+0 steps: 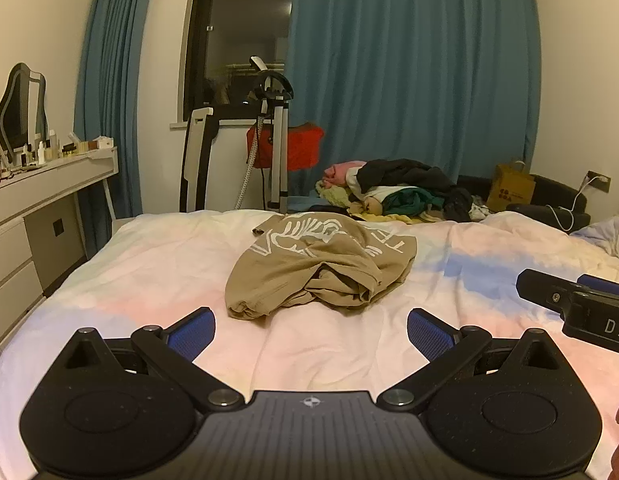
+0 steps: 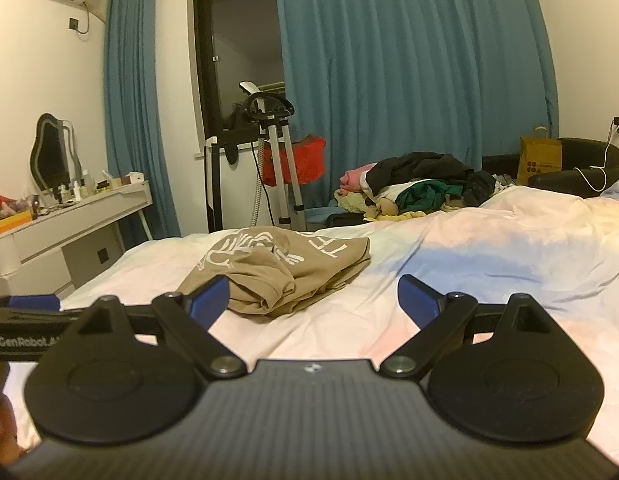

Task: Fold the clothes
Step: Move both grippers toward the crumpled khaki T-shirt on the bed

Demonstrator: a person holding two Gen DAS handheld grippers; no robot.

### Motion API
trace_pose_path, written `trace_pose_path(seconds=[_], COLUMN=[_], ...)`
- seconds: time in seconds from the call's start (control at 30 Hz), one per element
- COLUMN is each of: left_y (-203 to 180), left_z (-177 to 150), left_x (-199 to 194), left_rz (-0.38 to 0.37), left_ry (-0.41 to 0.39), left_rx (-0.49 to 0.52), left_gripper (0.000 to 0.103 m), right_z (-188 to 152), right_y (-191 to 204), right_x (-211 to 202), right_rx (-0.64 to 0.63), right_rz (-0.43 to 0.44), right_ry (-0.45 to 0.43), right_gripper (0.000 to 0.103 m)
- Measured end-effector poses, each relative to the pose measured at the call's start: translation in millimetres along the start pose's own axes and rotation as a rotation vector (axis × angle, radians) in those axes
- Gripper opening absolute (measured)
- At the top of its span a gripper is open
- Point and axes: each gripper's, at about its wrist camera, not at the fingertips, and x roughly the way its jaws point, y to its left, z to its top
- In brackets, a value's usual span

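Straight ahead: crumpled tan T-shirt [image 1: 315,266], both tongs spread wide and empty.

On the bedspread [image 1: 149,272] the shirt bunches with its long axis running left-right, printed side farther off. It lies dead ahead of the left gripper [image 1: 311,330], but ahead-left of the right gripper [image 2: 313,300], so the left looks better lined up.

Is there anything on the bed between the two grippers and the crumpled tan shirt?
Nothing visible. Only bare bedsheet lies between the open left gripper and the tan shirt, and likewise ahead of the open right gripper. The clothes pile sits beyond the shirt.
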Motion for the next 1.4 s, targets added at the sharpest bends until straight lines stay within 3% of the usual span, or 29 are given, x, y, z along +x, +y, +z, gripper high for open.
trace_pose_path(seconds=[1.17,1.4], left_y=[-1,-4], left_z=[-2,-2], left_x=[-2,-1], left_rz=[0.01,0.032], left_ry=[0.012,-0.001], left_rx=[0.018,0.035], left_gripper=[0.103,0.103], right_z=[2,8], right_y=[1,-3], right_x=[-5,-11], right_rx=[-0.019,0.043], right_rz=[-0.024,0.088], right_ry=[-0.042,-0.063], right_gripper=[0.092,0.092])
